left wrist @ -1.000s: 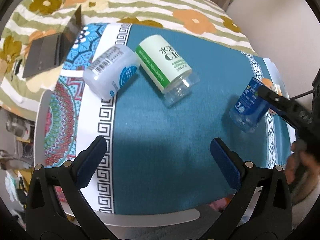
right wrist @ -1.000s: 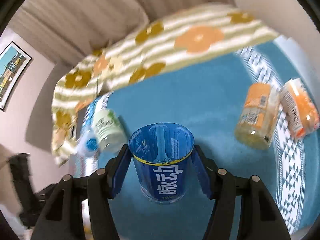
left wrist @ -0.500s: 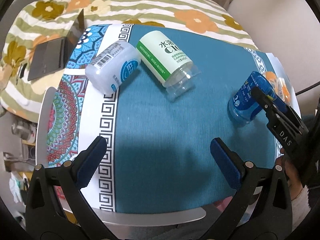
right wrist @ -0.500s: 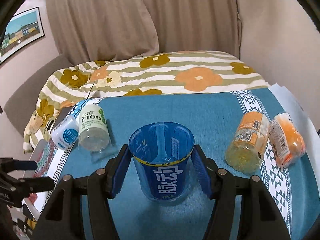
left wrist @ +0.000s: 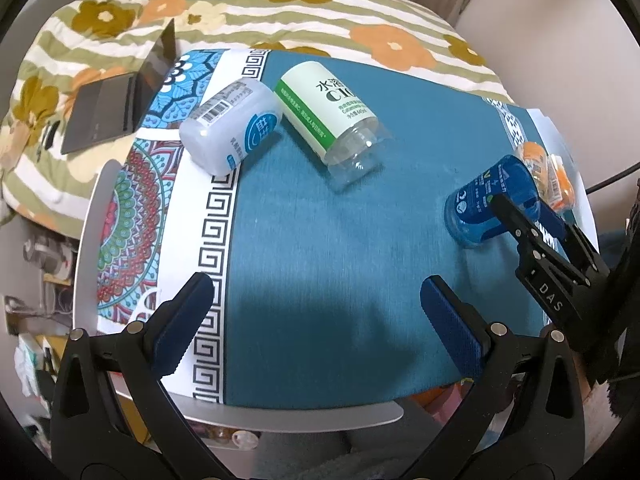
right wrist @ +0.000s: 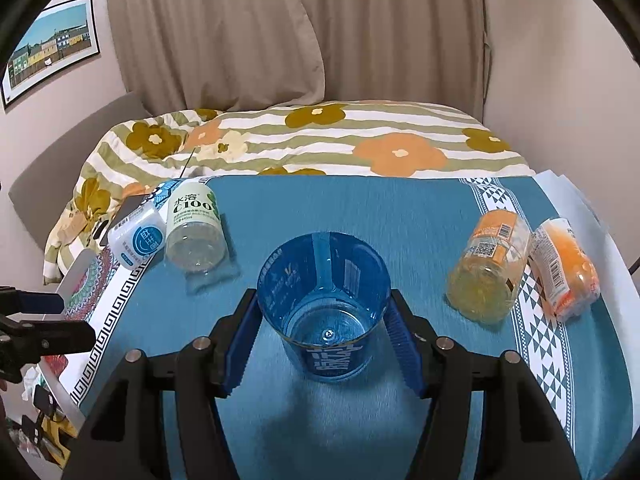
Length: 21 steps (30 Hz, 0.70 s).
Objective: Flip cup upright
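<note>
Cup: the blue cup (right wrist: 325,312) stands mouth up on the blue tablecloth (right wrist: 360,216), its long axis close to vertical, its base apparently on the cloth though contact is hard to confirm
Right claw: the right gripper (right wrist: 322,344) has its two blue pads on opposite sides of the cup, gripping it about mid-height
Key relation: the cup sits directly between the right fingers, so any release or lift is straight back or up along that claw; the right hand is the one on it, the left is well apart
Left claw: the left gripper (left wrist: 316,320) hangs wide, holding nothing, over bare cloth near the table's front edge
Stage: my judgement is that the flip is all but done, with letting go remaining
Neighbours: a green-label bottle (right wrist: 194,232) and a white bottle (right wrist: 138,240) lie on their sides to the left; two orange bottles (right wrist: 490,264) lie to the right, near the cup but not touching
Risk: opening unevenly could tip the cup
</note>
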Each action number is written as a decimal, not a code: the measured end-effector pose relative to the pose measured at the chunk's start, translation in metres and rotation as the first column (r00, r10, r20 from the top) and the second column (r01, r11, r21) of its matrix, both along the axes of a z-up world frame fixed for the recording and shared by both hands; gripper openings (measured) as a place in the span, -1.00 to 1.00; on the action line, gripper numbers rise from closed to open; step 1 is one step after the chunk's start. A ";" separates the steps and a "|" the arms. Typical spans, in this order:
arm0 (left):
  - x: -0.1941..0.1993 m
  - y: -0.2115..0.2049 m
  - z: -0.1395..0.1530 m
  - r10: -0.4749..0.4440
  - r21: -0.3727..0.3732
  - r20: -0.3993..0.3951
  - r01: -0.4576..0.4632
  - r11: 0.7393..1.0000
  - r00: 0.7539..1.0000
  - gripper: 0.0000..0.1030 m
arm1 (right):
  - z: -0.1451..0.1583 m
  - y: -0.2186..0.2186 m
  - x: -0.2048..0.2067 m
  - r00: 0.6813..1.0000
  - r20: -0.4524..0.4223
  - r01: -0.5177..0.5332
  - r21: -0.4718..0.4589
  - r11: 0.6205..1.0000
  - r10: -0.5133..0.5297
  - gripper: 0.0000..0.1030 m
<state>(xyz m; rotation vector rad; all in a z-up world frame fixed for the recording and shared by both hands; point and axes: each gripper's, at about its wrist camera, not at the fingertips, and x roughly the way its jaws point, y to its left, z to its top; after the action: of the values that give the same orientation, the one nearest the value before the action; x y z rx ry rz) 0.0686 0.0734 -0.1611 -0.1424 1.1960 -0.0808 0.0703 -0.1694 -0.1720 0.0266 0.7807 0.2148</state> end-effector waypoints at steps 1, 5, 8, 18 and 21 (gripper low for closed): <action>-0.003 0.000 0.000 0.002 0.001 -0.001 -0.002 1.000 1.000 1.00 | 0.000 0.000 0.000 1.000 0.001 0.000 -0.001 1.000 0.000 0.13; -0.011 0.001 0.003 0.011 0.007 0.003 -0.011 1.000 1.000 1.00 | 0.000 0.000 -0.001 1.000 0.000 0.002 0.000 1.000 -0.002 0.14; -0.018 0.001 0.009 0.023 0.021 0.014 -0.023 1.000 1.000 1.00 | 0.001 -0.001 -0.002 1.000 -0.004 0.021 0.003 1.000 -0.021 0.24; -0.047 -0.009 0.072 0.051 0.044 0.150 -0.058 0.997 0.987 1.00 | 0.058 -0.023 -0.032 0.999 0.033 0.023 0.021 1.000 -0.024 0.98; -0.052 -0.019 0.093 0.045 0.024 0.197 -0.051 0.998 0.979 1.00 | 0.082 -0.035 -0.046 0.999 0.015 0.032 0.004 0.999 -0.032 0.98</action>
<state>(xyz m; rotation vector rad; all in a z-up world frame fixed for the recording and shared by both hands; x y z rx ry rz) 0.0163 0.0546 -0.0676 -0.1343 0.9953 -0.0345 0.0247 -0.2043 -0.0897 0.0404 0.7640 0.1861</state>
